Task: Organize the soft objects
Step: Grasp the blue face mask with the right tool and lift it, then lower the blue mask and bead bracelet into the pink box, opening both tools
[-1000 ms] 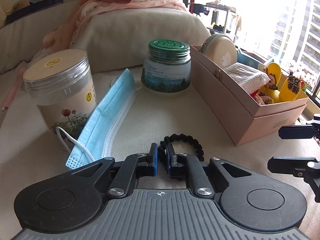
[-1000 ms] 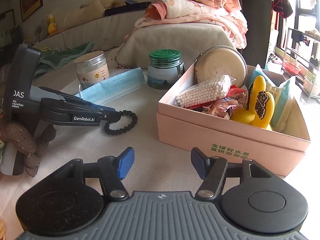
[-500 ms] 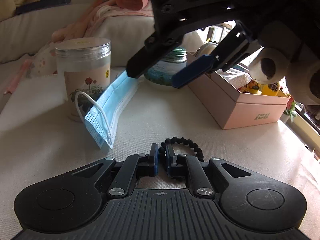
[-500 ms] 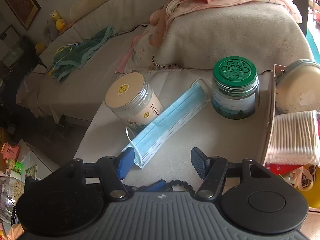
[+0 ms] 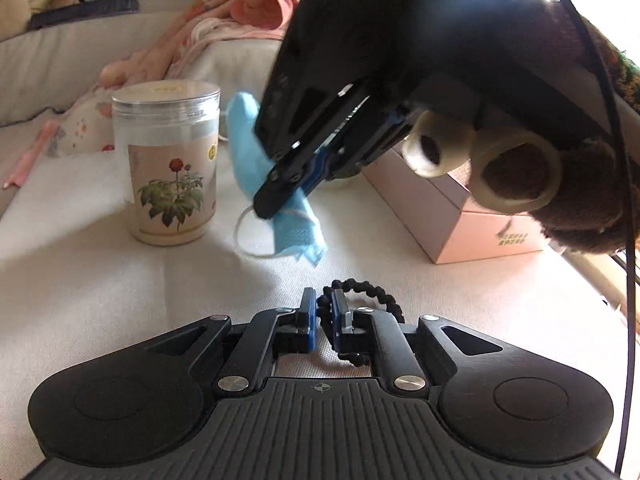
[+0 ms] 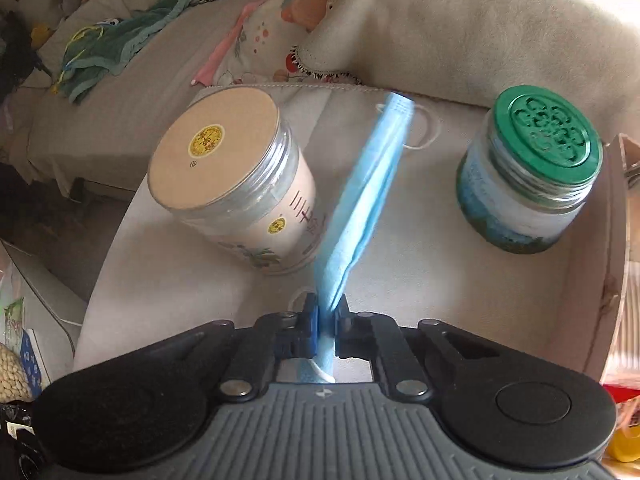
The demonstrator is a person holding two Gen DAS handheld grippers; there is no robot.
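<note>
The right gripper (image 6: 327, 312) is pinching the near end of the blue face mask (image 6: 362, 196), its blue fingers (image 6: 309, 320) pressed together on the fabric, which is stretching away from them in a narrow folded strip between two jars. From the left wrist view, the right gripper (image 5: 276, 200) is reaching down from above and the mask (image 5: 294, 216) is hanging crumpled below its tips, with a white ear loop (image 5: 244, 232) trailing onto the pale surface (image 5: 120, 280). The left gripper (image 5: 322, 316) is sitting low over that surface, its fingers (image 5: 308, 320) closed on the near side of a black beaded bracelet (image 5: 372, 294), which is lying flat just ahead of them. A clear jar with a flower label (image 5: 172, 164) is standing upright beside the mask on the left, a green-lidded jar (image 6: 532, 172) on the right, and a pink cardboard box (image 5: 460, 208) is sitting further right. Pink clothing (image 5: 248, 20) is lying heaped on a cushion behind.
</note>
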